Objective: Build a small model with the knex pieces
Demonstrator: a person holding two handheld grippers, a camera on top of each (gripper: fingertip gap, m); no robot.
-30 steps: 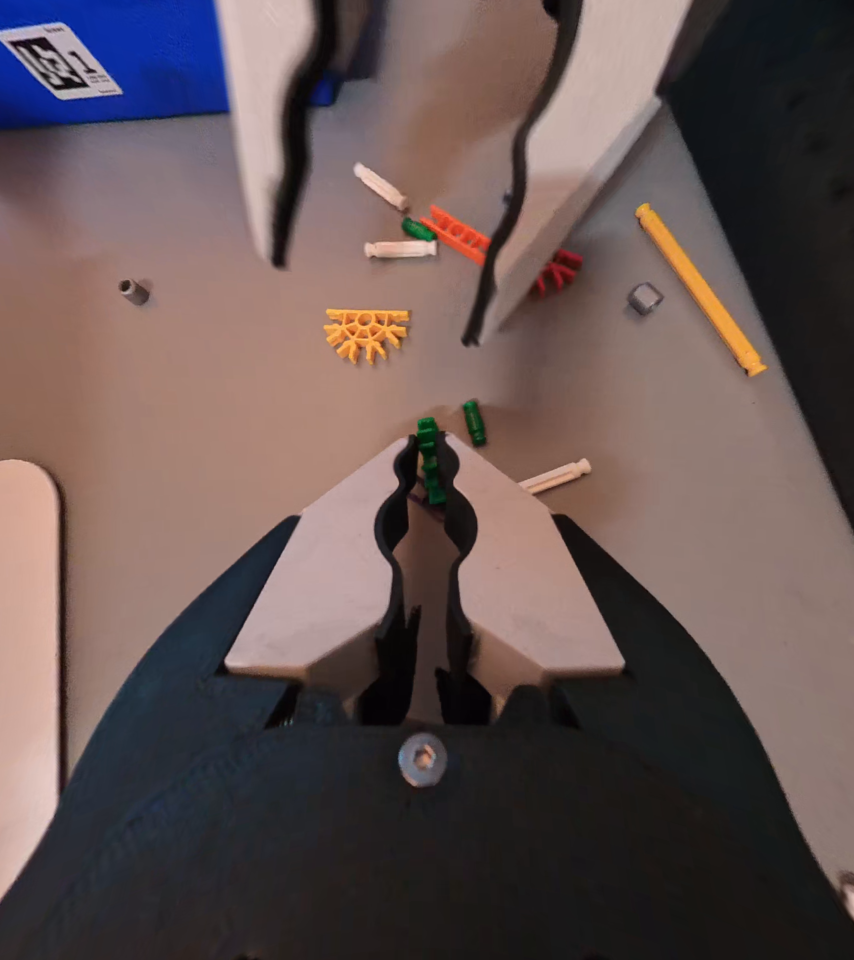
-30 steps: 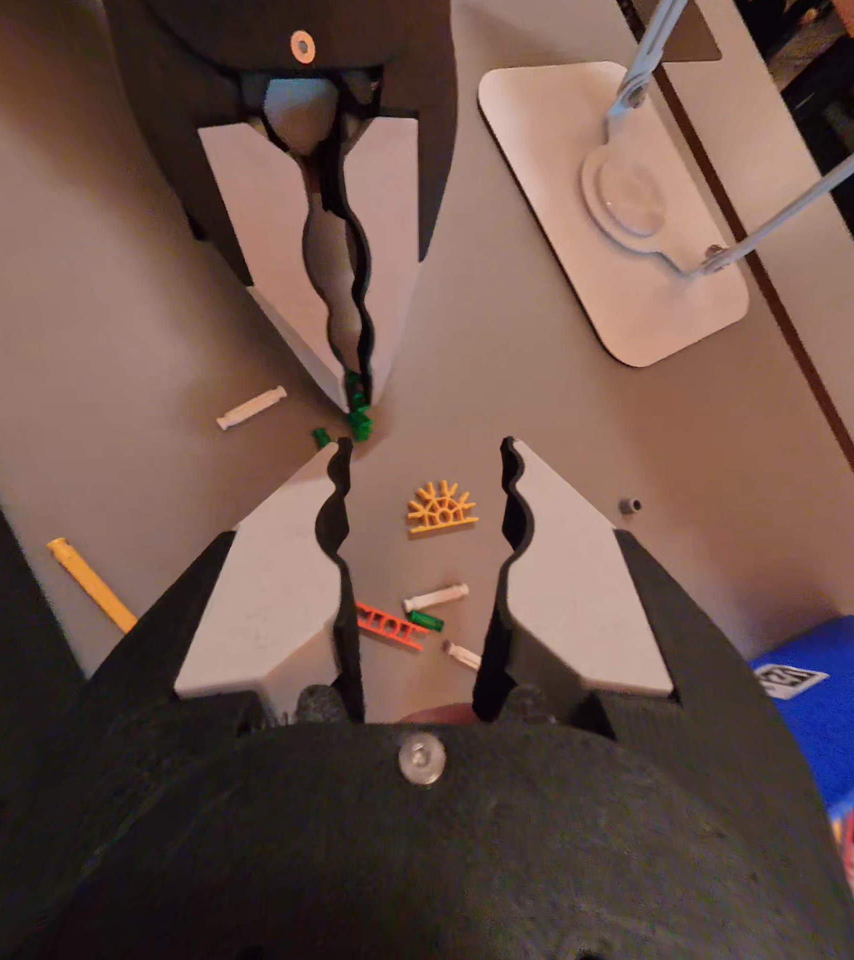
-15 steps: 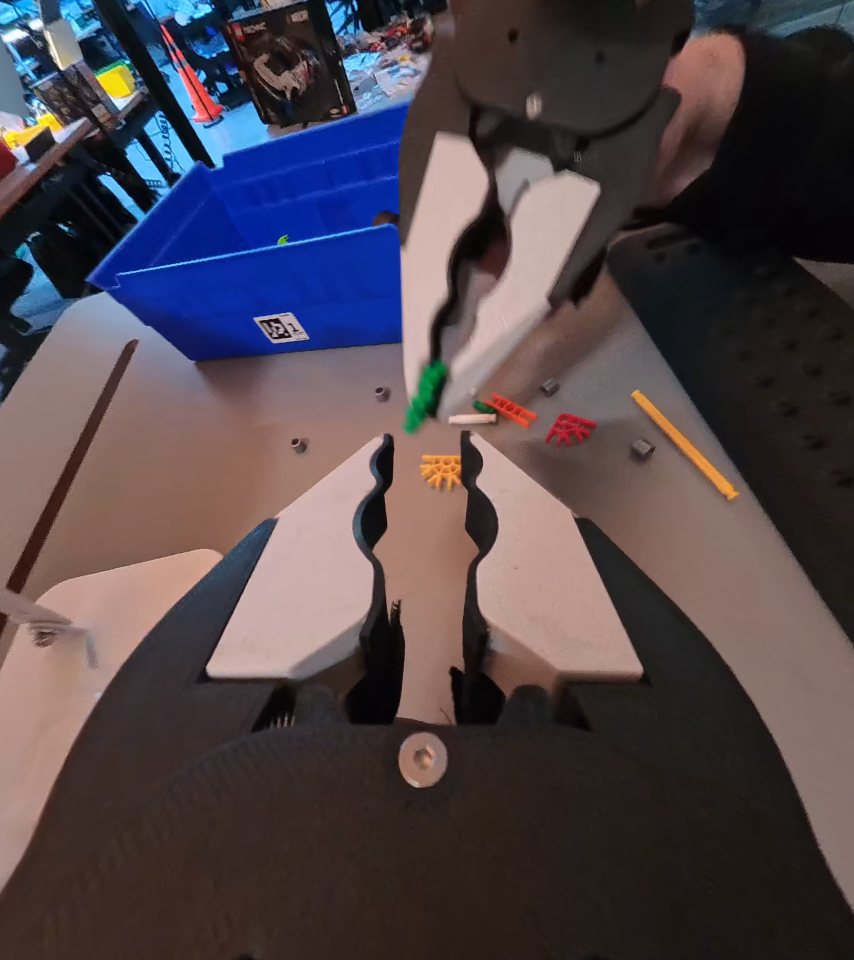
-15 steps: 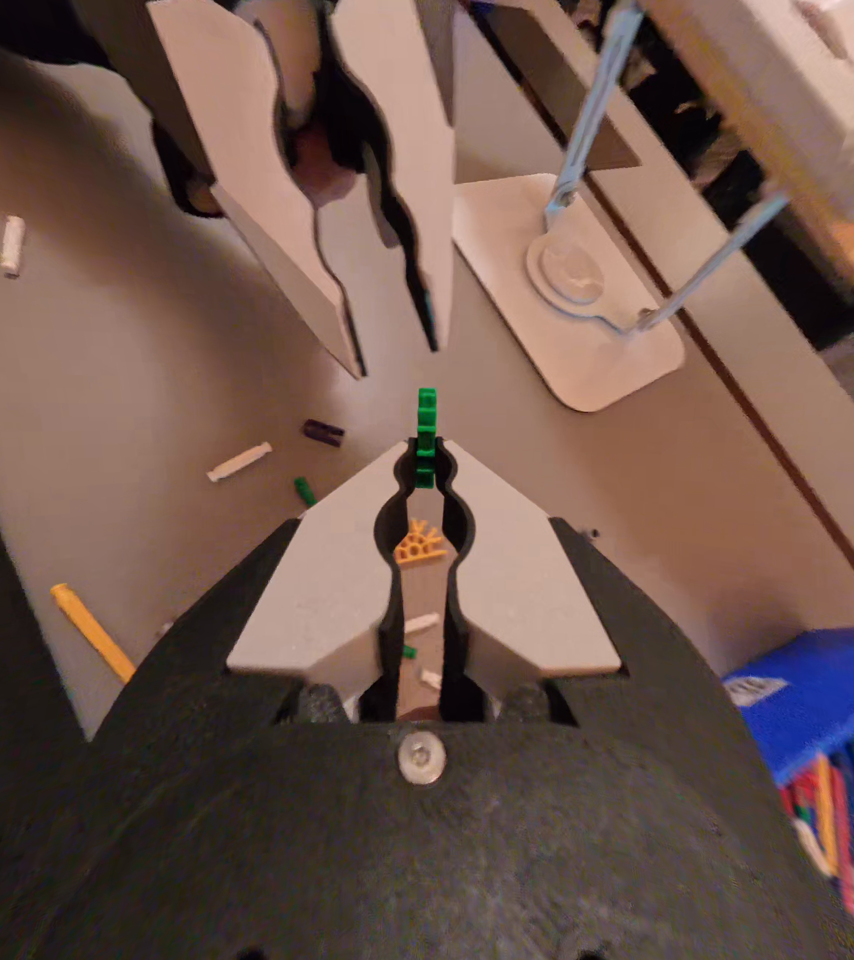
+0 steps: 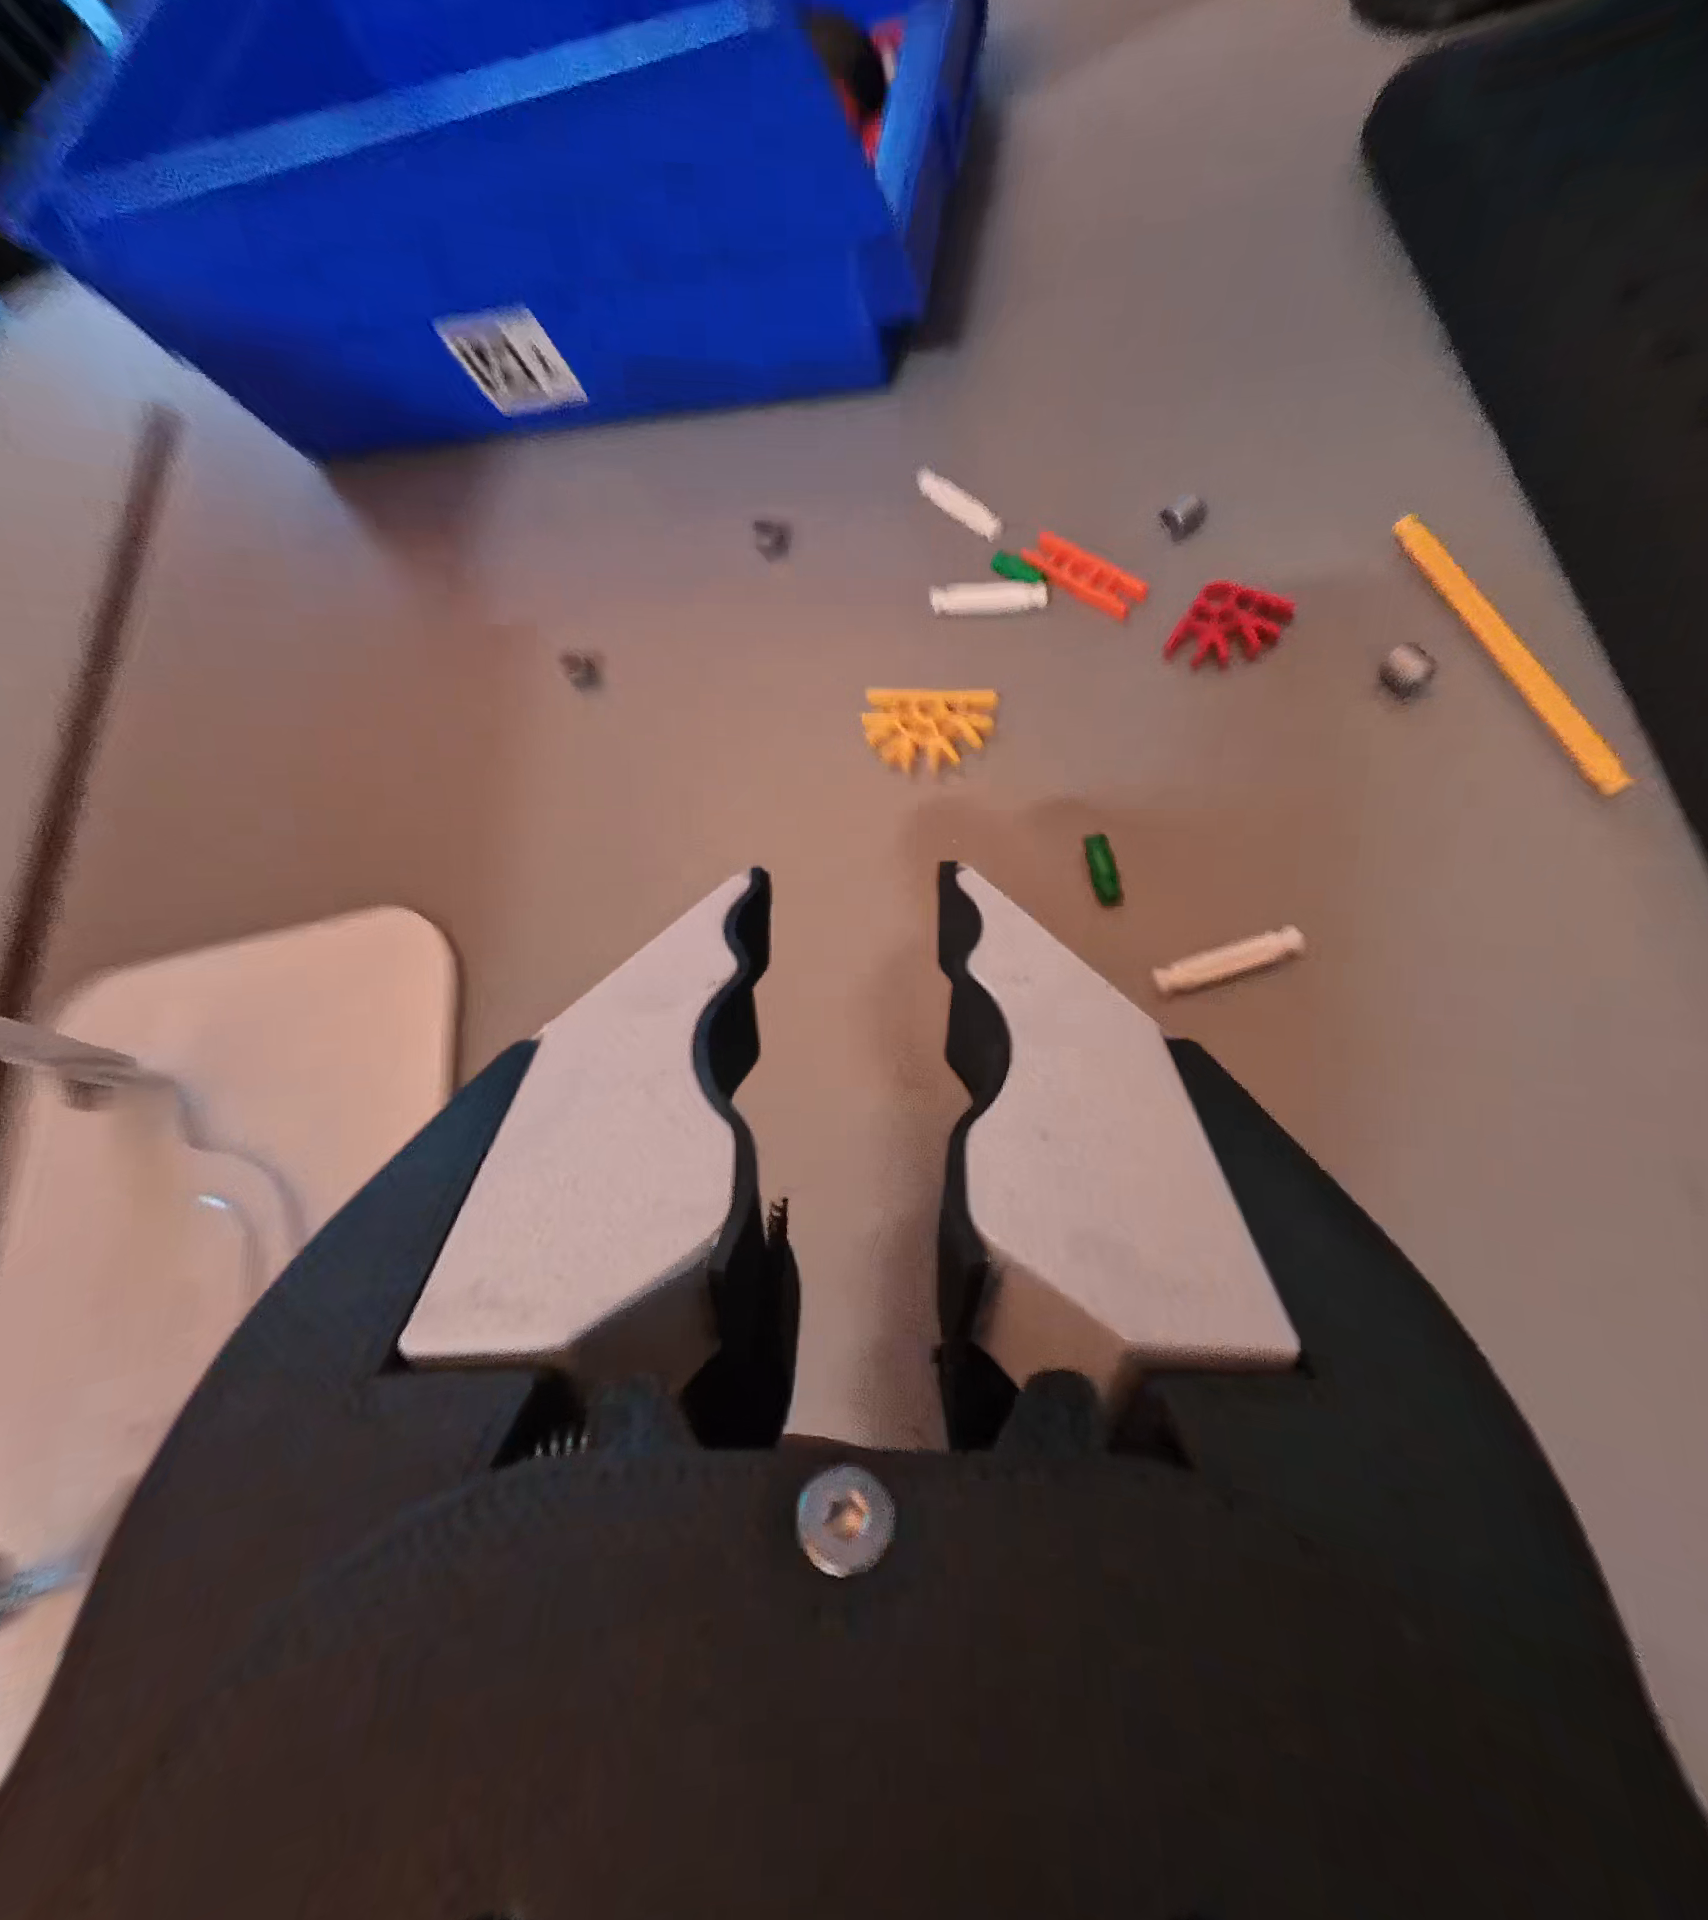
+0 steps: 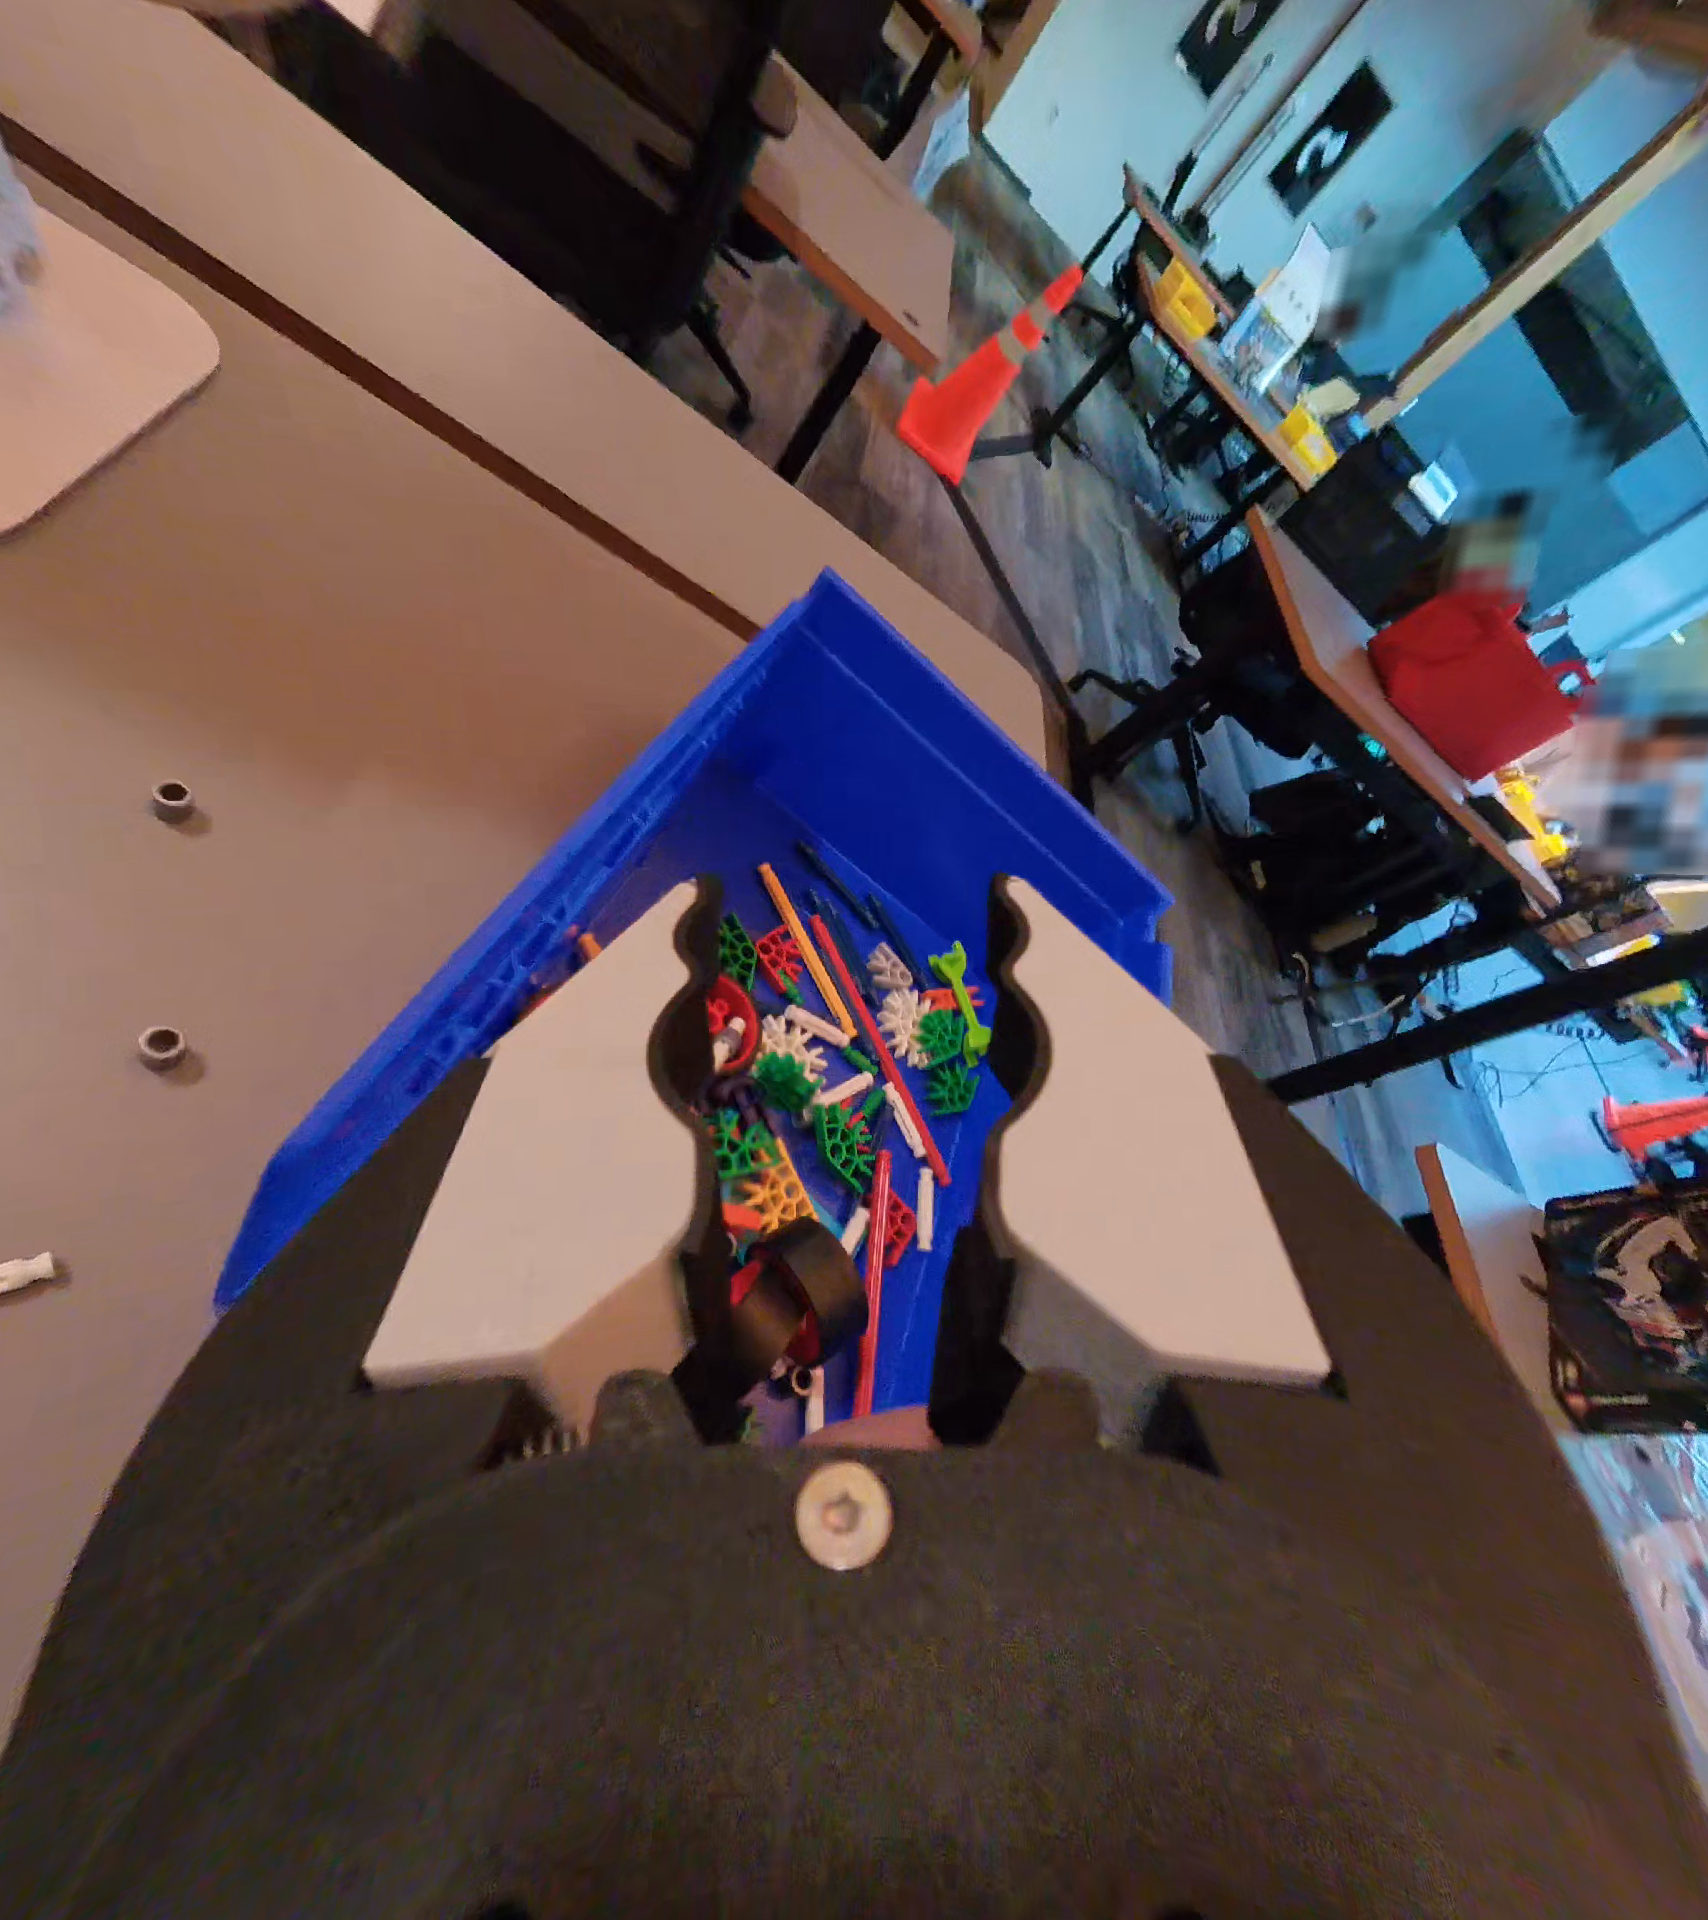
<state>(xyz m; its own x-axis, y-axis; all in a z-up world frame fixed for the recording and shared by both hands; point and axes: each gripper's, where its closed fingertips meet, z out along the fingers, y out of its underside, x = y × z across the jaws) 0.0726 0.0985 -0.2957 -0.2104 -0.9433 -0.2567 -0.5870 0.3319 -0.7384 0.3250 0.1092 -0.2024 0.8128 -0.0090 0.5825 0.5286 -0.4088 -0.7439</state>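
Jaws parted and empty, left gripper [image 5: 852, 883] hovers over the bench [image 5: 621, 790] (green rod [image 5: 1100, 869] lower right); right gripper [image 6: 845, 904], likewise parted, frames the blue bin [image 6: 891, 748].

Both grippers empty, jaws apart.
The left gripper [image 5: 855, 883] tilts downward; the right gripper [image 6: 845, 904] gapes wider, also angled down.

I am in a workshop-style lab: rows of cluttered desks [image 6: 1349, 582], an orange traffic cone [image 6: 985, 384], and a blue parts bin [image 6: 933, 748] on my surface [image 6: 310, 727].
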